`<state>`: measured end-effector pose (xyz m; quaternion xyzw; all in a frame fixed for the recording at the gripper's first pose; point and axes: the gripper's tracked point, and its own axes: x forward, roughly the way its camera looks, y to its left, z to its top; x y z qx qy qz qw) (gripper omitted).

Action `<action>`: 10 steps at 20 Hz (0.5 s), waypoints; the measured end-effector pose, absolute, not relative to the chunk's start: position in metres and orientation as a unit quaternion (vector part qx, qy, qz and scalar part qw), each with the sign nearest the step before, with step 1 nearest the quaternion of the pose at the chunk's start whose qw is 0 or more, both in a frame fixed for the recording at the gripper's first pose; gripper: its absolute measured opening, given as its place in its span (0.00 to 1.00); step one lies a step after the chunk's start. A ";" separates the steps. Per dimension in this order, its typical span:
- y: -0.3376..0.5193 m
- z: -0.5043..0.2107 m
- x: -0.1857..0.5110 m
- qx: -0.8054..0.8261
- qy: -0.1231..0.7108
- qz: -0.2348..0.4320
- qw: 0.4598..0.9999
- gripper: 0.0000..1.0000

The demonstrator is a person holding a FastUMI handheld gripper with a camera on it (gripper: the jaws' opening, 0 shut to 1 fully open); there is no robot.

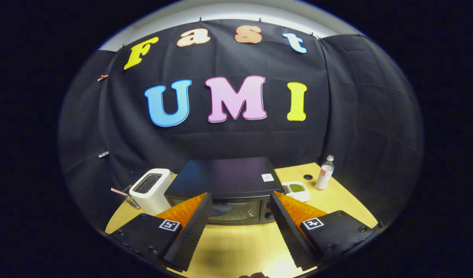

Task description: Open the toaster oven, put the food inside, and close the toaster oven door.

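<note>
A black toaster oven (225,181) stands on the wooden table (240,243) just beyond my fingertips, with its glass door (232,211) closed and facing me. To its right sits a small white tray of green food (297,189). My gripper (240,200) hovers above the table in front of the oven, open wide, with nothing between its fingers. The left finger (190,227) and the right finger (290,227) frame the oven door from either side.
A white slot toaster (151,189) stands left of the oven, with a wire-handled utensil (124,195) beside it. A clear bottle (324,172) stands at the back right near a small hole in the tabletop (308,177). Black cloth walls close the booth behind.
</note>
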<state>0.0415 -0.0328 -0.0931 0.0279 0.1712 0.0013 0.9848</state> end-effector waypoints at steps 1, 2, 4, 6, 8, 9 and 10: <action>-0.043 -0.082 0.031 0.022 0.156 -0.001 0.987 0.98; -0.056 -0.072 0.019 0.016 0.141 -0.009 0.990 0.98; -0.077 -0.056 -0.007 0.011 0.115 -0.021 0.993 0.98; -0.093 -0.049 -0.030 0.015 0.103 -0.033 0.994 0.98; -0.106 -0.047 -0.046 0.012 0.099 -0.044 0.994 0.98; -0.112 -0.052 -0.052 0.007 0.107 -0.051 0.993 0.98; -0.116 -0.054 -0.055 0.008 0.112 -0.056 0.992 0.98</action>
